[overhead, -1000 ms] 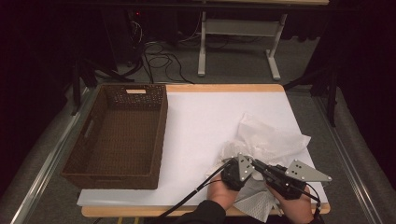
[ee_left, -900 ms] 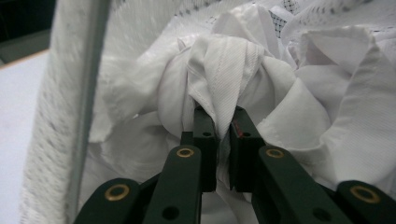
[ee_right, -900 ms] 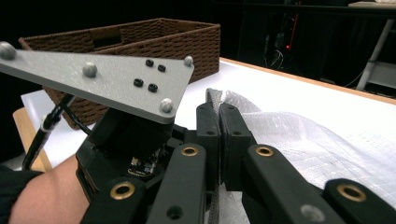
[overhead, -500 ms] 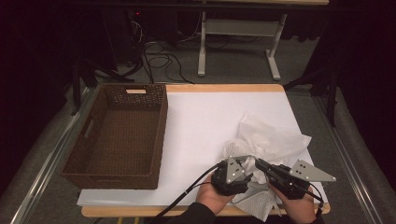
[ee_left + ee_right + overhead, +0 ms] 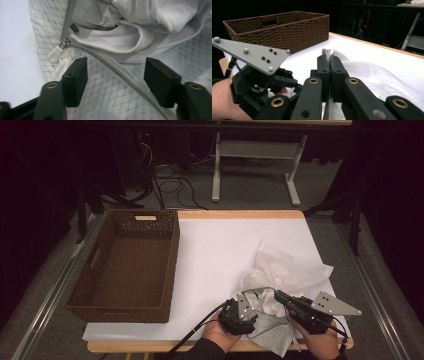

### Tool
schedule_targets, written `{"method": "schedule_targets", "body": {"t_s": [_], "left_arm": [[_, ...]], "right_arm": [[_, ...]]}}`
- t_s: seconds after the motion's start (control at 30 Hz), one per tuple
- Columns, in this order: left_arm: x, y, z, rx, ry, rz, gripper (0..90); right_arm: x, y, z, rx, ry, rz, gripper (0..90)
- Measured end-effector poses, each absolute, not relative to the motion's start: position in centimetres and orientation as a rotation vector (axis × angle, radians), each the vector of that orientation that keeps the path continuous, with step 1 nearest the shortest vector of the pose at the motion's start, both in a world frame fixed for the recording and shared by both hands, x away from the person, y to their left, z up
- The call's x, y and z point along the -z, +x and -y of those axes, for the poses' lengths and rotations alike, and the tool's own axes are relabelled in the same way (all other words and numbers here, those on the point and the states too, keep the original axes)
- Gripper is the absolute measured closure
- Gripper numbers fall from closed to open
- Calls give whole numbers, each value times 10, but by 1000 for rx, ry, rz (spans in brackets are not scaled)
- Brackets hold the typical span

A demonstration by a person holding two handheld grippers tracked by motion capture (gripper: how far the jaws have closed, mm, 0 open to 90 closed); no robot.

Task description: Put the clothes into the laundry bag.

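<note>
A white mesh bag (image 5: 287, 270) lies crumpled at the table's front right, and white cloth (image 5: 140, 27) shows through its open zipper. The grey zipper (image 5: 117, 70) runs between the spread jaws of my left gripper (image 5: 116, 72), which is open just above the mesh. The zipper's pale pull tab (image 5: 55, 53) sits beyond its left jaw. My right gripper (image 5: 328, 60) is shut on the bag's zipper edge (image 5: 325, 52) and holds it up. In the high view the left gripper (image 5: 248, 307) and right gripper (image 5: 276, 295) are close together at the bag's near end.
A brown wicker basket (image 5: 172, 265) stands empty on the left half of the white table cover (image 5: 215, 255). The table's wooden front edge (image 5: 150, 346) is just behind my hands. Cables and a desk frame (image 5: 255, 165) lie on the floor beyond the table.
My left gripper has drawn slightly back toward the front edge and to the left, over the bag's zipper. The right gripper has stayed about where it was, still pinching the bag.
</note>
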State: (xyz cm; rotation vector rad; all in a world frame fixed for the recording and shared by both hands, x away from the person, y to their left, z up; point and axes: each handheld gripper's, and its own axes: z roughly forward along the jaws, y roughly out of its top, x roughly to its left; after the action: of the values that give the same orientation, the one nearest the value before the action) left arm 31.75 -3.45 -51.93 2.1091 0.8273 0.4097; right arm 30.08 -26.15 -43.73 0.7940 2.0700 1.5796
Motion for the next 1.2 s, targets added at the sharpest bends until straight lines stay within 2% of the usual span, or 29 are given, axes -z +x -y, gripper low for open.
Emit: {"method": "schedule_targets", "body": {"t_s": [0.07,0.23,0.3,0.47,0.77,0.87,1.03,1.2], "left_arm": [[520,318,35,-421,2128,-840,442],[519,316,32,-466,2116,-843,833],[518,316,28,-488,2097,-842,878],[497,318,5,-515,1994,-848,883],[492,316,-20,-511,1966,-849,859],[493,319,-22,-526,1946,-870,794],[492,320,-29,-545,1884,-885,634],[490,322,-33,-544,1835,-899,543]], "right_arm": [[437,301,261,-1580,792,-2071,895],[438,300,261,-1570,790,-2075,895],[438,300,261,-1572,785,-2078,895],[439,300,260,-1566,788,-2086,895],[461,294,249,-1435,805,-2244,895],[476,295,242,-1331,838,-2333,894],[497,303,234,-1181,883,-2431,892],[507,305,227,-1089,851,-2474,892]]}}
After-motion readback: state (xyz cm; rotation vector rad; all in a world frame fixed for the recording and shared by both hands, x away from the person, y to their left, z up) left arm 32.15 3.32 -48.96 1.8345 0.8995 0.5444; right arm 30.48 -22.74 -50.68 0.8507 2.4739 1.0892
